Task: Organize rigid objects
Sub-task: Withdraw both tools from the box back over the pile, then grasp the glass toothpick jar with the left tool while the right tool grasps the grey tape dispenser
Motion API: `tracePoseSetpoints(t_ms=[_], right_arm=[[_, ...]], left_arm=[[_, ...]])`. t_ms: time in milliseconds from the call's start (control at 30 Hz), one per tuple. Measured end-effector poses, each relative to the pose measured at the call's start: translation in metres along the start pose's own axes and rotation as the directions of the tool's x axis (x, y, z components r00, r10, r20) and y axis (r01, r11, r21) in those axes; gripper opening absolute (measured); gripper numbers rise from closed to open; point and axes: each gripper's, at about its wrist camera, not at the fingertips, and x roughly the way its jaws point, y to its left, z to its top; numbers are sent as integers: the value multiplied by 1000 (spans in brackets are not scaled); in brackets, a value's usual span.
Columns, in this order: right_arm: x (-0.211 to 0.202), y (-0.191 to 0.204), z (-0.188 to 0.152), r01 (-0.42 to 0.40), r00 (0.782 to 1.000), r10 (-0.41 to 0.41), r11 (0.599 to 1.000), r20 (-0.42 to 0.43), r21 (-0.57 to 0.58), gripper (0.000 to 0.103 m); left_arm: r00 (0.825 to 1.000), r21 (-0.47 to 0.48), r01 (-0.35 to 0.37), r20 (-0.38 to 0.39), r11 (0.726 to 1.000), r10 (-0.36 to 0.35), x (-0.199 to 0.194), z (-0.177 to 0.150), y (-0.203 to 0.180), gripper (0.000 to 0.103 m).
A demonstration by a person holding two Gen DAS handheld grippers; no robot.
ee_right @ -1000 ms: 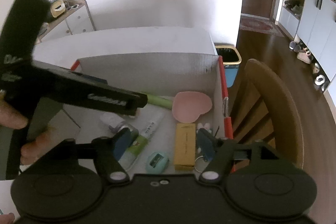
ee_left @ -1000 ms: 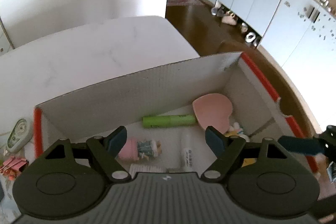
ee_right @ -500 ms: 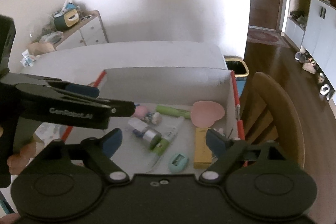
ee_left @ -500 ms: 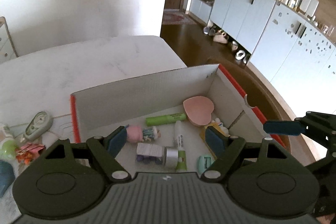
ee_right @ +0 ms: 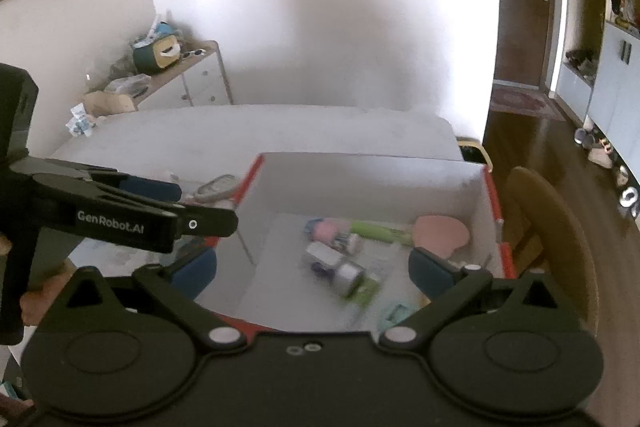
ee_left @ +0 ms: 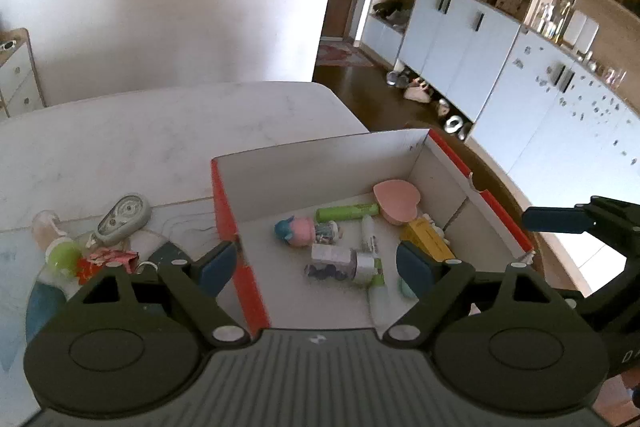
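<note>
Left wrist: left claw (ee_left: 316, 269) opening, empty, straddling box's red edge (ee_left: 224, 211).

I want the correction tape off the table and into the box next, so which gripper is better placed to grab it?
Probably the left gripper: the correction tape lies just ahead of its left finger, outside the box. The right gripper faces into the box. Both are empty, jaws opening.

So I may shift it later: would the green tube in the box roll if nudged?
Probably: the green tube looks round and lies on its side on the box floor. The pink heart at its end might stop it.
</note>
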Motion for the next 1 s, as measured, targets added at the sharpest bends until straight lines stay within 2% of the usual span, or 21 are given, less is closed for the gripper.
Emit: tracePoseSetpoints(t_ms=[67, 367, 400, 433, 467, 767, 1000], right_arm=[[0, 12, -1, -7, 1000, 7, 1000, 9, -5, 102], [18, 67, -2, -33, 999, 33, 999, 6, 16, 102], [20, 72, -2, -32, 999, 32, 999, 5, 18, 102], [23, 78, -1, -36, 999, 36, 999, 3, 21, 102], [26, 83, -1, -40, 999, 40, 999, 1, 25, 102], [58, 133, 7, -33, 999, 33, 999, -24, 27, 102], [93, 164, 14, -12, 998, 13, 1000, -56, 23, 102]], left_arm=[[1000, -9, 13, 8, 1000, -12, -8, -4, 13, 92], [999, -84, 48, 17, 995, -46, -27, -11, 82, 92], [999, -82, 44, 17, 996, -43, -28, -12, 89, 93], [999, -77, 31, 13, 997, -30, -30, -12, 98, 100], [1000, -75, 16, 12, 997, -16, -31, -12, 105, 103], [998, -66, -34, 56, 997, 37, -39, -16, 174, 103], [998, -73, -15, 54, 997, 19, -28, -12, 223, 103]])
